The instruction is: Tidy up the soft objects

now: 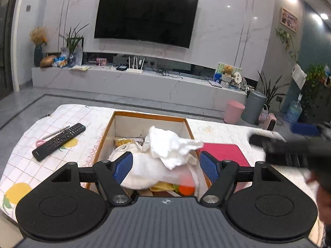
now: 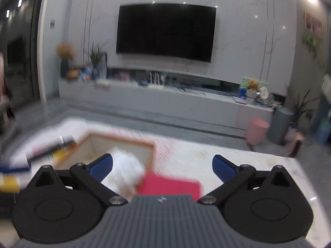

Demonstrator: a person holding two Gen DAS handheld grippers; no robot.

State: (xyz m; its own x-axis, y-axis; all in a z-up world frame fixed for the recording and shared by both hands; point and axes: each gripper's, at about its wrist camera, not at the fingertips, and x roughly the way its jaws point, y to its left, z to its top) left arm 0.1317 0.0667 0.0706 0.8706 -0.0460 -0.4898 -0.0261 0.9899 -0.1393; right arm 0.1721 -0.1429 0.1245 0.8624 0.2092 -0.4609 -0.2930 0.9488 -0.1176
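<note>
Both grippers: tilted down toward table.
L gripper: jaws wide, over box, gripping nothing.
R gripper: jaws wide, empty, blurred.
White cloth: heaped in orange-rimmed box.
Red pad: beside box.
Remote: farther left.

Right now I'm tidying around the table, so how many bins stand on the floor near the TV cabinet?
2: a pink bin by the cabinet's right end, and a grey lidded bin just right of it. Others may be hidden.

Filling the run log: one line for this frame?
left gripper: open over box | right gripper: open, empty | white cloth: in box
</note>
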